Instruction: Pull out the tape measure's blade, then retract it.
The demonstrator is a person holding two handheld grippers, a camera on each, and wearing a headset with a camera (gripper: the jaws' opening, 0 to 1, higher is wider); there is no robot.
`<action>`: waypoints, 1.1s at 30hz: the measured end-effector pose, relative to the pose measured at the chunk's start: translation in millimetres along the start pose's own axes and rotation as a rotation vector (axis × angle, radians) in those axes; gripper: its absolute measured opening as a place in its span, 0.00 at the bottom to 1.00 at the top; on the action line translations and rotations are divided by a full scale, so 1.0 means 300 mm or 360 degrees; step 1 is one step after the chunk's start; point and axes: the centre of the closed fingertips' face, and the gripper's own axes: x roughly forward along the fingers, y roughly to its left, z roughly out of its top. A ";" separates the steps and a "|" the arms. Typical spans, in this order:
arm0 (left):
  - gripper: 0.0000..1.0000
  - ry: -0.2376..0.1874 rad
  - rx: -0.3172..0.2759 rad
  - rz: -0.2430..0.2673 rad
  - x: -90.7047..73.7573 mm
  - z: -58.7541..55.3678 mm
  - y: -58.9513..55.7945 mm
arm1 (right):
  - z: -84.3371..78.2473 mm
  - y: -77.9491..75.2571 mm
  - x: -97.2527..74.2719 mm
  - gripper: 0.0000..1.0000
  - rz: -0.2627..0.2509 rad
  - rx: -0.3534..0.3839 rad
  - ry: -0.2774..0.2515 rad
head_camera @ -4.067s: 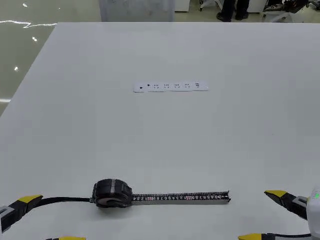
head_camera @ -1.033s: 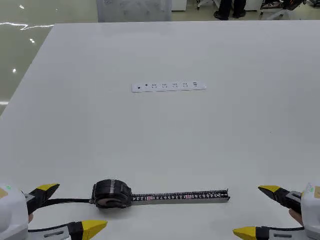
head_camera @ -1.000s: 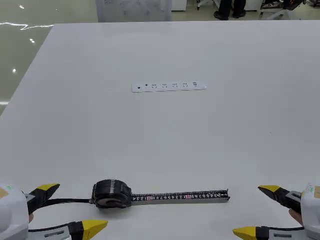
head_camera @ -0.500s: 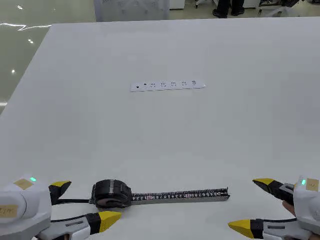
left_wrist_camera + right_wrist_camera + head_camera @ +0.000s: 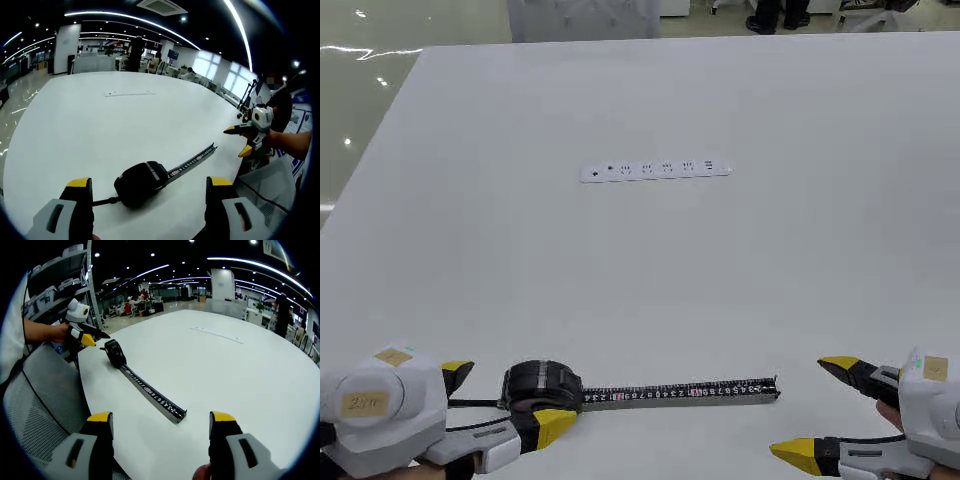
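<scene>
A black tape measure (image 5: 542, 386) lies near the table's front edge, its blade (image 5: 680, 392) drawn out to the right and flat on the table. My left gripper (image 5: 507, 392) is open, its yellow tips at the case's left side without touching it. In the left gripper view the case (image 5: 140, 182) sits just ahead of the spread jaws, with the blade (image 5: 192, 161) running away. My right gripper (image 5: 812, 408) is open, a short way right of the blade's end. The blade's hook end (image 5: 180, 415) lies ahead between its jaws, and the case (image 5: 114, 351) is far off.
A white power strip (image 5: 655, 169) lies flat mid-table on the white table (image 5: 740, 270). A thin black strap (image 5: 102, 202) trails from the case toward me. Mesh chair backs (image 5: 45, 405) stand at the table's near side. People stand far beyond the table.
My left gripper has come forward and right until its tips reach the case. My right gripper has edged left toward the blade's end. The tape measure has not moved.
</scene>
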 end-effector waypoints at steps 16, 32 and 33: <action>0.87 0.0051 -0.0140 0.0042 0.057 -0.057 0.004 | 0.004 -0.010 0.034 0.78 0.0027 -0.0013 -0.0023; 0.85 0.0073 -0.0248 -0.0009 0.101 -0.090 -0.018 | 0.000 0.000 0.052 0.76 0.0070 -0.0024 -0.0016; 0.85 0.0072 -0.0252 -0.0010 0.102 -0.091 -0.018 | 0.000 0.000 0.052 0.76 0.0072 -0.0022 -0.0016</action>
